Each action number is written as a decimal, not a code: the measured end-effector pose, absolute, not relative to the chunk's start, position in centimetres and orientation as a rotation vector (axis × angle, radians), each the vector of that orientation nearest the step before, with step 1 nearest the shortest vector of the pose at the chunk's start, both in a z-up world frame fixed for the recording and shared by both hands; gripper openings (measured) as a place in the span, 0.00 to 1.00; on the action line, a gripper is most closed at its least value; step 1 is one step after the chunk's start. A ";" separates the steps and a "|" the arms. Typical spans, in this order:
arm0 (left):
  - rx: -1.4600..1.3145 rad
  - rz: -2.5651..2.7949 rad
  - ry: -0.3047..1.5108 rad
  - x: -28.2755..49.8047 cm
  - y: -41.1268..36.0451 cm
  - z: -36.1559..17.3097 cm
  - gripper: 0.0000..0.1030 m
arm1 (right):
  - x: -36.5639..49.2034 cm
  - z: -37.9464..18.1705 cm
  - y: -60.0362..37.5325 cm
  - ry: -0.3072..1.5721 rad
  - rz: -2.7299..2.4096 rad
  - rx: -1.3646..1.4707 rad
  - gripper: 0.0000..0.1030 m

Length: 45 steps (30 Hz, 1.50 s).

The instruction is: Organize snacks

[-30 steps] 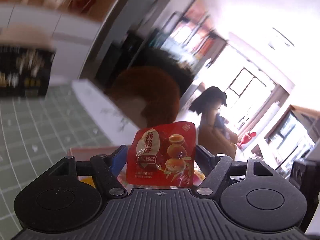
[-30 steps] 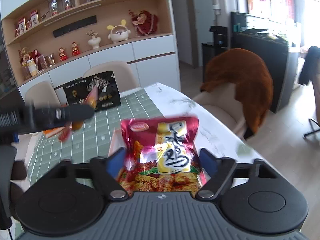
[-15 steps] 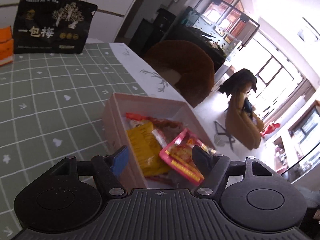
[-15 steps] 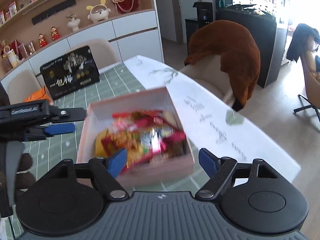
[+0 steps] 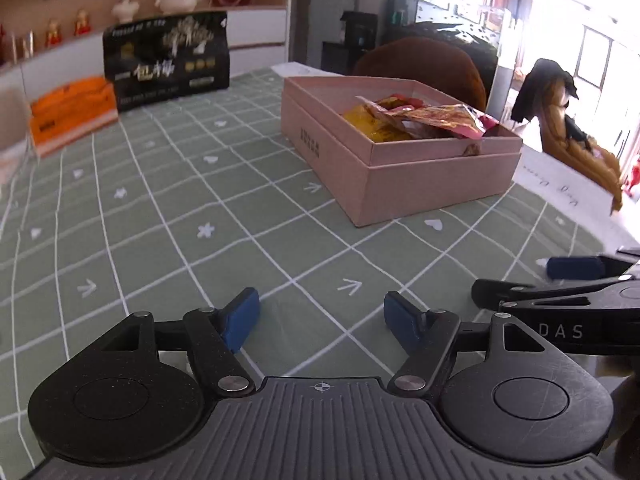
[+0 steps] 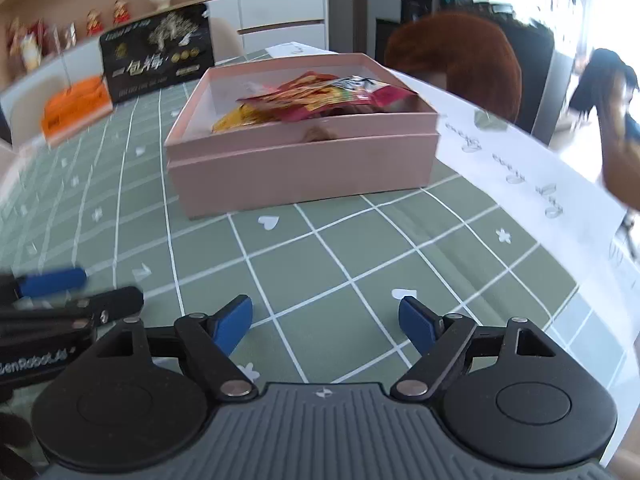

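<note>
A pink box [image 5: 400,184] [image 6: 300,172] stands on the green checked tablecloth [image 5: 168,216]. Several red and yellow snack packets [image 5: 424,116] [image 6: 320,96] lie piled inside it. My left gripper [image 5: 320,308] hangs low over the cloth, in front and to the left of the box, open with nothing between its blue pads. My right gripper [image 6: 326,312] is low over the cloth just before the box; its jaws are opening and hold nothing. Each gripper shows at the edge of the other's view: the right gripper [image 5: 572,276] and the left gripper [image 6: 52,280].
A black snack bag [image 5: 168,64] [image 6: 156,60] stands at the table's far side with an orange box [image 5: 68,108] [image 6: 76,108] to its left. A chair under a brown cover [image 6: 452,64] is behind the pink box. The white table edge [image 6: 520,168] runs along the right.
A second ago each gripper held a red snack packet in the air. Both packets now lie in the box, and both grippers have dropped low over the cloth, empty.
</note>
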<state>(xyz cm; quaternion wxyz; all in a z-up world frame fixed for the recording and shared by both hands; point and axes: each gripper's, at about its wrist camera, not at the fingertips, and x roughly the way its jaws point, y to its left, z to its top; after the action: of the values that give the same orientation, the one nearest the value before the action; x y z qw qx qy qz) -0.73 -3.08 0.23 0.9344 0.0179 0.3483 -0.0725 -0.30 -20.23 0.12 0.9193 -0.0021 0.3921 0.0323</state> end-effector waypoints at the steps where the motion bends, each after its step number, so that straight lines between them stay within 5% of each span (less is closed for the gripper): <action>1: 0.063 -0.135 0.697 -0.8 -3.5 0.1 0.75 | -0.5 0.0 -20.0 0.784 0.063 -0.016 0.82; 6: 0.037 -0.108 0.689 0.0 -3.6 0.2 0.75 | -0.2 -0.7 -20.9 0.754 -0.012 0.028 1.00; 45: 0.056 -0.097 0.680 0.3 -4.1 -0.1 0.76 | -0.1 -1.5 -21.5 0.688 -0.019 0.033 1.00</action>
<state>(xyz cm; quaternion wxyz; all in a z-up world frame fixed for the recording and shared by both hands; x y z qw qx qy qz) 0.34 -4.06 -0.08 0.9412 0.0276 0.3333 -0.0477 -0.06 -21.54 -1.46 0.9412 0.0163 0.3374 -0.0094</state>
